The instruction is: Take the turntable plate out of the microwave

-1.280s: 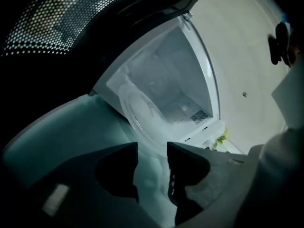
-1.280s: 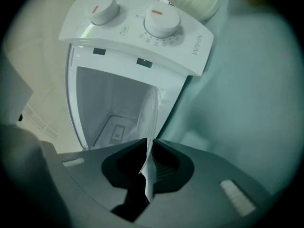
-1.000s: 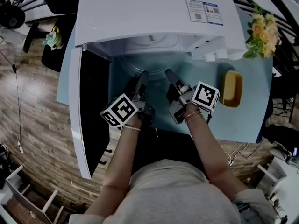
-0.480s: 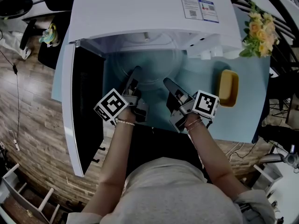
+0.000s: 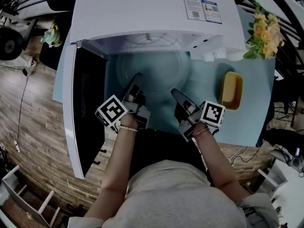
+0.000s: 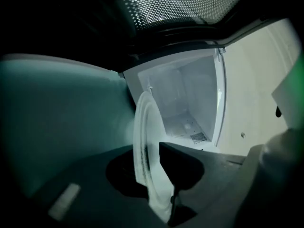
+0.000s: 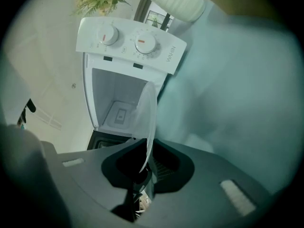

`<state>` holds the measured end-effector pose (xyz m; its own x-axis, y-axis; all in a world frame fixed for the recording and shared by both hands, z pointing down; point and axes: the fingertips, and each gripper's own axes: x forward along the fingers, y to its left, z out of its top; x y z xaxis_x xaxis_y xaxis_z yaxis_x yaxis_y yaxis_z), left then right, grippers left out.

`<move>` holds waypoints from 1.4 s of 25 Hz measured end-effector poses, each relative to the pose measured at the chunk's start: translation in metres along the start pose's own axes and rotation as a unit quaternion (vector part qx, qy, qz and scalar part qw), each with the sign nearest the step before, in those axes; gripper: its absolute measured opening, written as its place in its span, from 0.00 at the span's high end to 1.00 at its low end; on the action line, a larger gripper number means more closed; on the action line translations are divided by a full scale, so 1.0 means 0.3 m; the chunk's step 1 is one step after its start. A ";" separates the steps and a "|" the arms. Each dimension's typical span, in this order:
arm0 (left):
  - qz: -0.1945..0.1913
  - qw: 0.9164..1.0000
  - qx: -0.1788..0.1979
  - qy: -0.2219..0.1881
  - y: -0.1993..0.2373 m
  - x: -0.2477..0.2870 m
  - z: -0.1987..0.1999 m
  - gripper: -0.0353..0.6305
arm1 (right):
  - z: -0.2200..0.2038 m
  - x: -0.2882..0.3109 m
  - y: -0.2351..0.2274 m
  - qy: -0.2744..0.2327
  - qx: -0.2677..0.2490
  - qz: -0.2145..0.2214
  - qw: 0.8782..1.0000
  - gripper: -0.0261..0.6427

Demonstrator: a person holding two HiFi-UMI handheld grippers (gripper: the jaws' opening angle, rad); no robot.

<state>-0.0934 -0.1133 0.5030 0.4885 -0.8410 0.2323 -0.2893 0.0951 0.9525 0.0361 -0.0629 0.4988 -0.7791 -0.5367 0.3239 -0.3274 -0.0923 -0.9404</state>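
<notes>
Here, glass turntable plate (image 5: 153,69) at mouth of white microwave (image 5: 142,13), above light-blue table (image 5: 247,122); seemingly part out of cavity, far edge hard to trace through clear glass. Left gripper (image 5: 137,80) jaws clenched on plate's near-left rim. Right gripper (image 5: 176,95) jaws clenched on near-right rim. Both gripper views: rim seen edge-on, pinched between jaws. Microwave door (image 5: 88,113) swung open at left. Yellow dish (image 5: 231,90) on table right of plate, apart from it. Flowers (image 5: 263,32) beyond dish. Two dials (image 7: 145,42) on control panel.
</notes>
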 end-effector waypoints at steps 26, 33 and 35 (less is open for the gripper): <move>0.003 0.998 -0.065 0.007 0.017 -0.034 0.001 0.85 | 0.248 0.182 0.034 0.014 -0.081 0.043 0.996 0.75; 0.005 0.998 -0.064 0.010 0.024 -0.032 0.000 0.85 | 0.287 0.223 0.053 0.025 -0.101 0.054 0.993 0.75; 0.004 0.998 -0.070 0.010 0.024 -0.030 -0.002 0.85 | 0.296 0.228 0.053 0.020 -0.103 0.056 0.993 0.76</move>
<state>-0.0994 -0.1047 0.5079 0.5040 -0.8287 0.2433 -0.1770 0.1766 0.9682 0.0251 -0.1756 0.4968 -0.8363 -0.4998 0.2254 -0.3363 0.1430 -0.9308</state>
